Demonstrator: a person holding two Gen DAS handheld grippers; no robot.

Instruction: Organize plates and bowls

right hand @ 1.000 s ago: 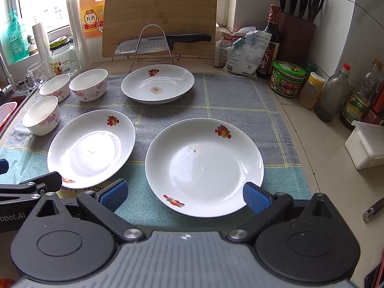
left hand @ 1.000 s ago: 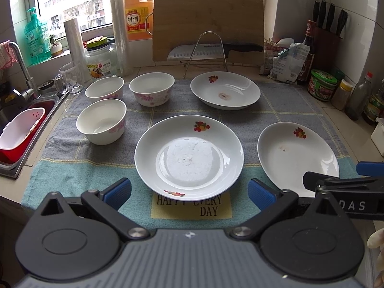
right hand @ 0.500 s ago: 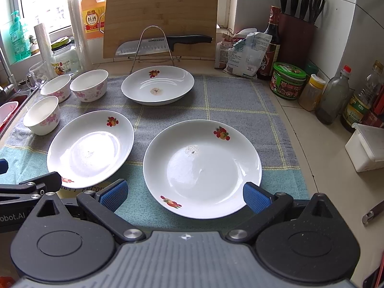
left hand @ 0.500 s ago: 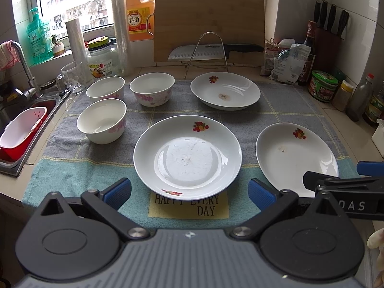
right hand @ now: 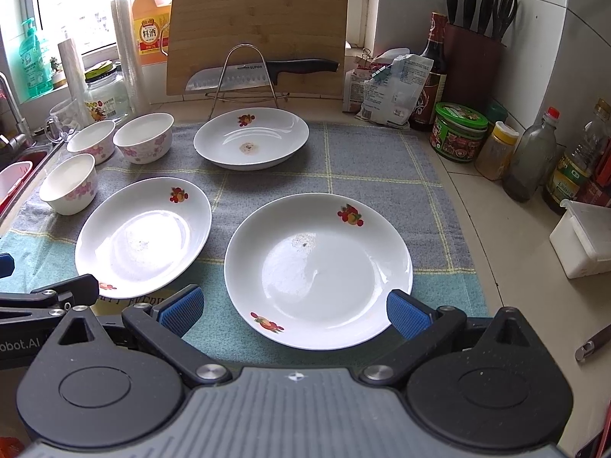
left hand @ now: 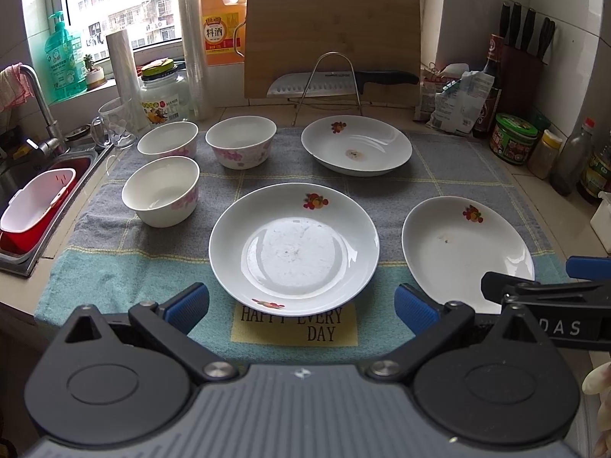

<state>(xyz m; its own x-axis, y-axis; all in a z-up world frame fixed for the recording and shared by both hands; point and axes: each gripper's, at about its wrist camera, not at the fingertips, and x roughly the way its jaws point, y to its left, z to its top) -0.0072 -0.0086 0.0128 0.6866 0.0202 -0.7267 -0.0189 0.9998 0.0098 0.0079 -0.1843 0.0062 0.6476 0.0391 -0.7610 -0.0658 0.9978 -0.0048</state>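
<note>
Three white plates with fruit prints lie on a grey and teal towel [left hand: 114, 267]: a near middle plate [left hand: 294, 244], a near right plate [left hand: 464, 252] and a far plate [left hand: 357, 144]. Three white bowls with pink flowers stand at the left: near [left hand: 161, 191], far left [left hand: 168, 140] and far middle [left hand: 241, 142]. My left gripper [left hand: 301, 307] is open and empty just before the middle plate. My right gripper [right hand: 292, 311] is open and empty, its pads either side of the near rim of the right plate [right hand: 319, 267].
A knife on a wire rack [left hand: 336, 84] leans against a wooden cutting board [left hand: 332, 34] at the back. A sink with a red and white tub [left hand: 34, 206] lies at the left. Jars, bottles and a knife block [right hand: 473, 57] line the right wall.
Both grippers have drawn back slightly; the plates and bowls appear a little farther away. Nothing on the towel has moved.
</note>
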